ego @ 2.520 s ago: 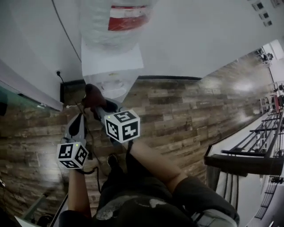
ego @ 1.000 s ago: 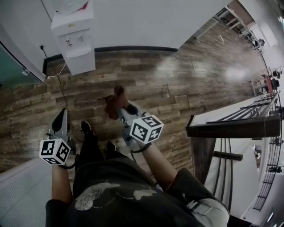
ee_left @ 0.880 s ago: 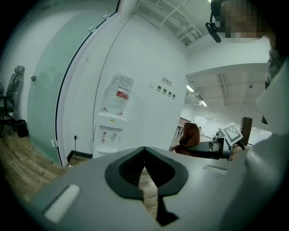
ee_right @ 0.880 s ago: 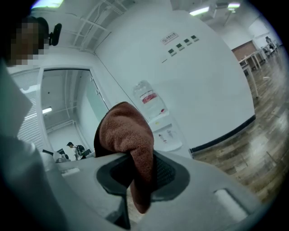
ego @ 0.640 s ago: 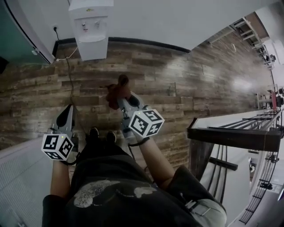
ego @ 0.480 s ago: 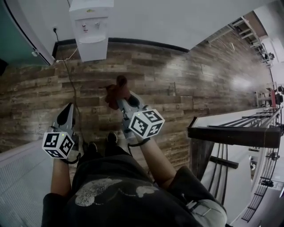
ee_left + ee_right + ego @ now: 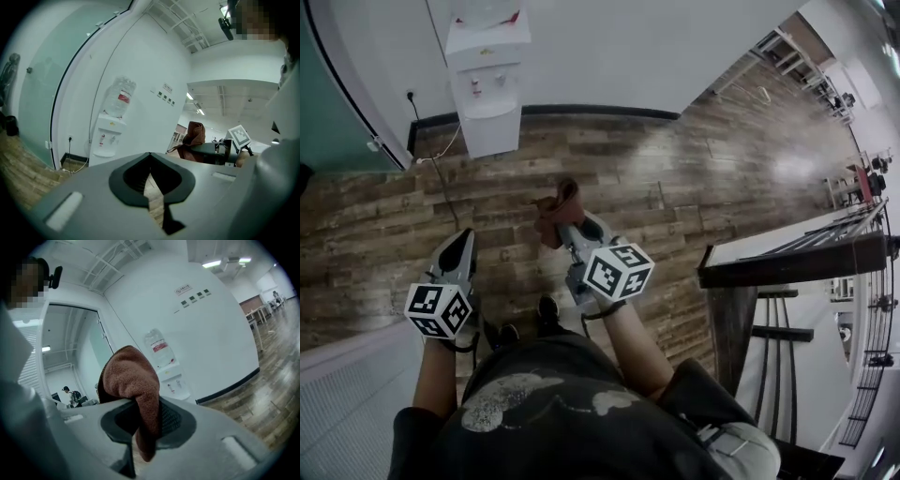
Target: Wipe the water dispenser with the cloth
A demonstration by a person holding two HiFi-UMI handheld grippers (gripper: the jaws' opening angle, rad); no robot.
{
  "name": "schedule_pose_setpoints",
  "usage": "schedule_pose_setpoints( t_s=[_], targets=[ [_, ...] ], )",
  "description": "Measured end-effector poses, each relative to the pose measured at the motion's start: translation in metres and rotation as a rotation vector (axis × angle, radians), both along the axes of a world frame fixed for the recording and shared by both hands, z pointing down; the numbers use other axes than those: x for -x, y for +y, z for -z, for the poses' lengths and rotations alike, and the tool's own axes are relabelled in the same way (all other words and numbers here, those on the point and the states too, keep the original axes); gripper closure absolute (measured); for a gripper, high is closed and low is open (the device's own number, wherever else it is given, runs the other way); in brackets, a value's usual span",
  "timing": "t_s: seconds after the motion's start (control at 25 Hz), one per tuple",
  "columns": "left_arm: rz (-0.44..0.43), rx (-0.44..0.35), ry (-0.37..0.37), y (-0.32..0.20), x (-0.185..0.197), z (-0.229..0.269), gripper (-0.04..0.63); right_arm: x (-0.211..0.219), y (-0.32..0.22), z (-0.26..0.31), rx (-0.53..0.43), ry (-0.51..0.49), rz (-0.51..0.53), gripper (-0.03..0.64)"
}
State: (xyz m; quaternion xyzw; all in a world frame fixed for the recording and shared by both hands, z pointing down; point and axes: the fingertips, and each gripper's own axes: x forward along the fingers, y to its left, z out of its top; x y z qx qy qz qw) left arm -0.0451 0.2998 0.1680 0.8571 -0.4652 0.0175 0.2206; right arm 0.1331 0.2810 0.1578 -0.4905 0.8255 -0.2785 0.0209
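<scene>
Water dispenser (image 7: 487, 94): white, at wall, well apart from both grippers; bottle top cut off in head view.
Bottle label (image 7: 123, 97): red, print illeg.
Wall sign (image 7: 183, 289): illeg.
Cloth (image 7: 133, 380): brown, pinched betw. right gripper (image 7: 565, 223) jaws.
Left gripper (image 7: 457, 251): jaws together, nothing betw.

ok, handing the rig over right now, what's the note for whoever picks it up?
Left gripper: shut, empty.
Right gripper: shut on the brown cloth.
Water dispenser: upright against the wall, well ahead of both grippers, nothing touching it.
Done: cloth is in hand. It was up at the dispenser 2.5 s ago, and the person has since backed off.
Left: can't tell whether the wipe is finished. If not, walk back in and wipe.
</scene>
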Motion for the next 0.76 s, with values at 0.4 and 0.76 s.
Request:
schedule_pose_setpoints(
  t_s=[0.4,0.76],
  targets=[
    [-0.03,-0.034,0.006,0.019,0.016,0.009,0.575,0.006,0.034,-0.001,0.014,0.062,0.0,0.56],
    [-0.05,-0.057,-0.036,0.033,0.015,0.018,0.577,0.031,0.051,-0.002,0.022,0.078,0.055,0.56]
  ],
)
